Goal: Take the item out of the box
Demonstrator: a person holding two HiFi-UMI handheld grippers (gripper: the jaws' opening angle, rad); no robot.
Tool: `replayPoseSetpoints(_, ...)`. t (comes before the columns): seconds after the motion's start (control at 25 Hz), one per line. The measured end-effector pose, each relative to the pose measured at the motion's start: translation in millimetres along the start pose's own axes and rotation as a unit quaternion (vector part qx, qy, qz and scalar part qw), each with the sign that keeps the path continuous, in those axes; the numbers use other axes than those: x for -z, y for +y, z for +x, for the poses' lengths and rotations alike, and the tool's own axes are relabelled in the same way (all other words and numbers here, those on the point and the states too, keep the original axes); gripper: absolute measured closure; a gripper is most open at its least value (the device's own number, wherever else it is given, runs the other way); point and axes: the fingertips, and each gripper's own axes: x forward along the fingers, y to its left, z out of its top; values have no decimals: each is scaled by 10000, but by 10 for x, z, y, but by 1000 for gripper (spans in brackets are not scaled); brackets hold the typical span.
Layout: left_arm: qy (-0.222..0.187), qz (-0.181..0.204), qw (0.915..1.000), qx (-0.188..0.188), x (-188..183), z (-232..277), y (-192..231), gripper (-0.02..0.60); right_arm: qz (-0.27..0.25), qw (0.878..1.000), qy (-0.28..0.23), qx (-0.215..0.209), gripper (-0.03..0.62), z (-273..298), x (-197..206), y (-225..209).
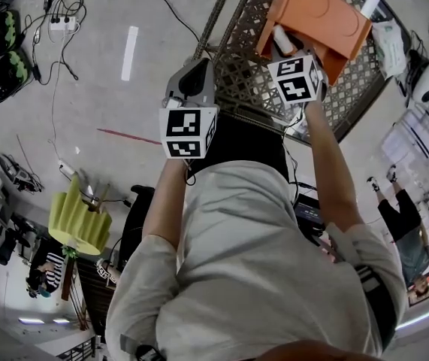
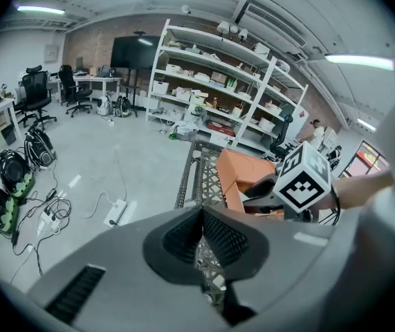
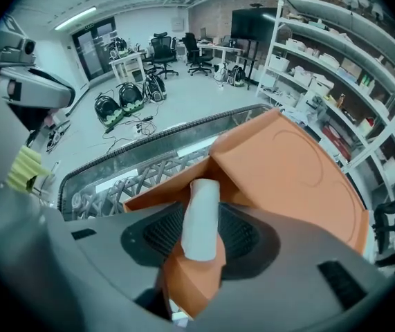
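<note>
- Between parted jaws of the right tool (image 3: pixel 201 236), a white tube (image 3: pixel 201 213) runs lengthwise, far end pointing toward the orange box (image 3: pixel 301 164).
- Left tool (image 2: pixel 201 235) closed, empty.

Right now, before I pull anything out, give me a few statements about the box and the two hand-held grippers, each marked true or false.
1. The box is orange, with a flap standing open. True.
2. The left hand-held gripper is holding the box. False: its jaws are together with nothing between them, and it is off to the side of the box.
3. A white tube stands between the jaws of the right hand-held gripper. True.
4. The box rests on a solid wooden table. False: it sits on a metal lattice table.
</note>
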Motion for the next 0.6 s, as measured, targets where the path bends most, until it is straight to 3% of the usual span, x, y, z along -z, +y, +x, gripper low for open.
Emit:
replayPoseSetpoints(0.36, 35, -40, 10000, -18, 13, 6, 36, 572, 21, 9998, 217, 31, 424, 96, 58, -13)
replayPoseSetpoints(0.6, 18, -2, 10000, -23, -28, 4, 67, 572, -77, 9992, 368, 97, 444, 138, 79, -43)
